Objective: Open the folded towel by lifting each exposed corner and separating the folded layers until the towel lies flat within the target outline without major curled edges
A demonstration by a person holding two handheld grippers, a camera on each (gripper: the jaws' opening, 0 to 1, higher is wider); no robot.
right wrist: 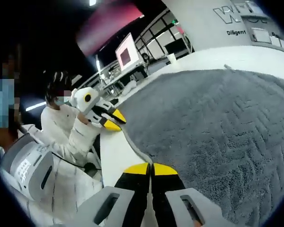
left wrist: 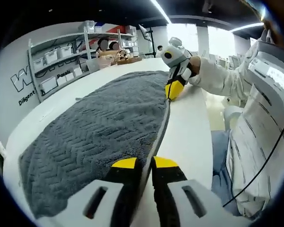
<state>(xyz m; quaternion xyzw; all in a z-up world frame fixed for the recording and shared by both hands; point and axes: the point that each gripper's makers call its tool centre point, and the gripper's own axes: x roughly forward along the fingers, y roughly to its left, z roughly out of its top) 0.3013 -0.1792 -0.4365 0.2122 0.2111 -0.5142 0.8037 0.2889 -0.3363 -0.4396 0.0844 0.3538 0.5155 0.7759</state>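
A grey towel (left wrist: 99, 123) with a herringbone weave lies spread on the white table (left wrist: 189, 132). In the left gripper view its long hemmed edge runs from my left gripper (left wrist: 146, 163) to my right gripper (left wrist: 174, 89). The left gripper's yellow-tipped jaws are shut on the hem at the near end. The right gripper pinches the same hem at the far end. In the right gripper view the towel (right wrist: 213, 123) spreads to the right. There my right gripper (right wrist: 150, 169) is shut on the hem, and the left gripper (right wrist: 112, 120) grips it farther along.
A strip of bare table (right wrist: 113, 151) runs beside the hem, then the table edge and the person's white sleeve (left wrist: 217, 78) and body (left wrist: 260, 123). Shelves with bins (left wrist: 57, 61) stand behind the table. People sit at the far end (left wrist: 109, 47). A monitor (right wrist: 125, 54) stands beyond.
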